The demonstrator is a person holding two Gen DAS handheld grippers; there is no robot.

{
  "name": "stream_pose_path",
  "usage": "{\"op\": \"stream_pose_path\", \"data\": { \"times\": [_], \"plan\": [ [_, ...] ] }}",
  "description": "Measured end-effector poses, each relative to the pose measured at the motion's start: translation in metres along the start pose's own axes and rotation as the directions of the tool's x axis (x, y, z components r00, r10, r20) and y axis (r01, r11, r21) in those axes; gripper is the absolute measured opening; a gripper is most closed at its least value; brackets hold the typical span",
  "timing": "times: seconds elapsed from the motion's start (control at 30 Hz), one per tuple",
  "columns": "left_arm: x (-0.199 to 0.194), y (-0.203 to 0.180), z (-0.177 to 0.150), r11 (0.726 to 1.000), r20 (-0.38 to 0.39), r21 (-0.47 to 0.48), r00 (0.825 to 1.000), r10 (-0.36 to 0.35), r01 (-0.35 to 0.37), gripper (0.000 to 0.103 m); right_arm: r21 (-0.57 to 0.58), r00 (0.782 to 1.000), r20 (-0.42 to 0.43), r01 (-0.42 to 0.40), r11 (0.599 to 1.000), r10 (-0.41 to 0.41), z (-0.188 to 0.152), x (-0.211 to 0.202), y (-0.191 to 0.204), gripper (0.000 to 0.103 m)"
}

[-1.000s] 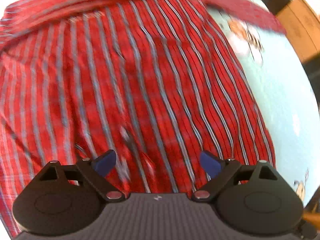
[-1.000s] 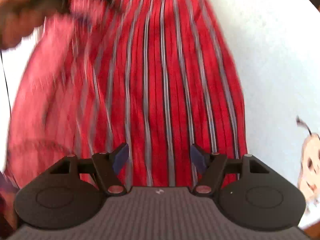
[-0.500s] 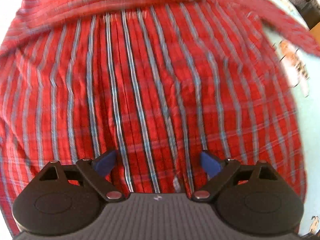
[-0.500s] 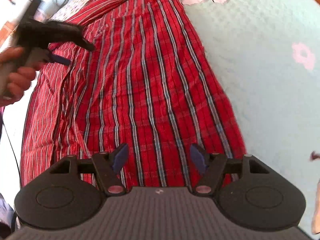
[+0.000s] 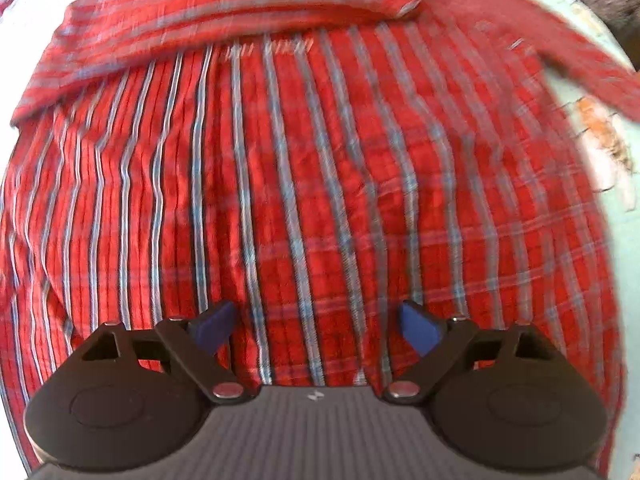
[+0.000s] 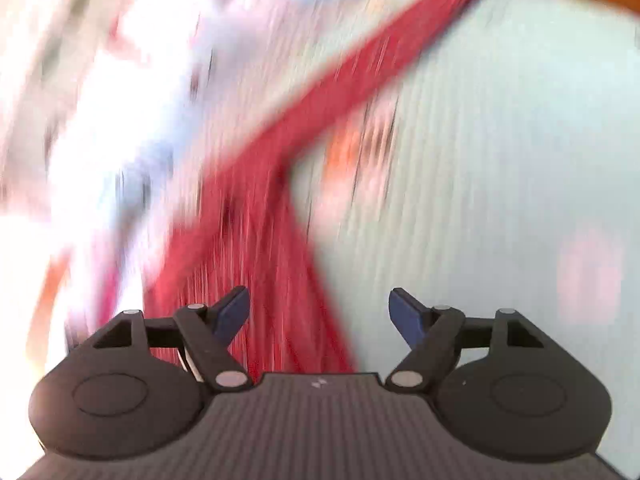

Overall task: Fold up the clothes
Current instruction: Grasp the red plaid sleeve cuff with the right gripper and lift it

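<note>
A big pale blue bed cover (image 5: pixel 600 320) with small animal and flower prints lies under everything. On it a red striped shirt (image 5: pixel 280 184) is spread out flat, with its back panel facing up. 1 sleeve (image 5: pixel 224 12) is folded across the top of the shirt. The other sleeve (image 5: pixel 560 64) lies out to the side on the cover.

The left gripper (image 5: pixel 316 320) points down over the lower part of the shirt. Its jaws stand wide apart with nothing in them, and I cannot tell if they touch the cloth.

The right gripper (image 6: pixel 320 312) is in a very blurry picture, so it seems to be swinging fast. Its jaws have just been opening wider, and nothing is gripped between them. Ahead of it a long red strip of the shirt, likely the loose sleeve (image 6: pixel 360 76), runs across the cover.

I think the job is at the sleeve step. 1 sleeve is in and 1 is out. The next move likely needs the right gripper to slow down, line up on the loose sleeve, pinch it and carry it over the shirt.

There is a small mark under the collar (image 5: pixel 272 46), but it is too blurry to read. No other writing shows.
</note>
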State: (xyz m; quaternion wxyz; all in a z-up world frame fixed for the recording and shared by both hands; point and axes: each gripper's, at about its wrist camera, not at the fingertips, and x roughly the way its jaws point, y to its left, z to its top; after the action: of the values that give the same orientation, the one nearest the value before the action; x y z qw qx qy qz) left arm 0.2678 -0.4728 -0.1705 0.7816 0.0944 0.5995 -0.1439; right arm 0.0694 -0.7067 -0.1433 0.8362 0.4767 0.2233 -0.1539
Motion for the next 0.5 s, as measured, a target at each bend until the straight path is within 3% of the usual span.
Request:
{"op": "stream_pose_path", "data": {
  "times": [0.07, 0.23, 0.37, 0.5],
  "plan": [
    [0.000, -0.001, -0.001, 1.000, 0.013, -0.016, 1.000, -0.003, 0.003, 0.097, 0.059, 0.990, 0.142, -0.007, 0.998, -0.001, 0.057, 0.019, -0.021, 0.078],
    [0.006, -0.008, -0.002, 1.000, 0.012, -0.024, 1.000, 0.017, -0.017, 0.103, 0.330, 0.941, 0.327, -0.026, 0.944, -0.089, 0.142, 0.083, -0.085, 0.078],
    [0.009, -0.009, 0.000, 0.999, 0.012, -0.039, 1.000, 0.027, -0.027, 0.103, 0.458, 0.912, 0.382, -0.049, 0.887, -0.147, 0.171, 0.095, -0.128, 0.078],
    [0.013, -0.017, 0.003, 0.999, 0.018, -0.045, 0.999, 0.029, -0.028, 0.103, 0.421, 0.908, 0.401, -0.069, 0.905, -0.117, 0.189, 0.115, -0.133, 0.078]
  ]
}}
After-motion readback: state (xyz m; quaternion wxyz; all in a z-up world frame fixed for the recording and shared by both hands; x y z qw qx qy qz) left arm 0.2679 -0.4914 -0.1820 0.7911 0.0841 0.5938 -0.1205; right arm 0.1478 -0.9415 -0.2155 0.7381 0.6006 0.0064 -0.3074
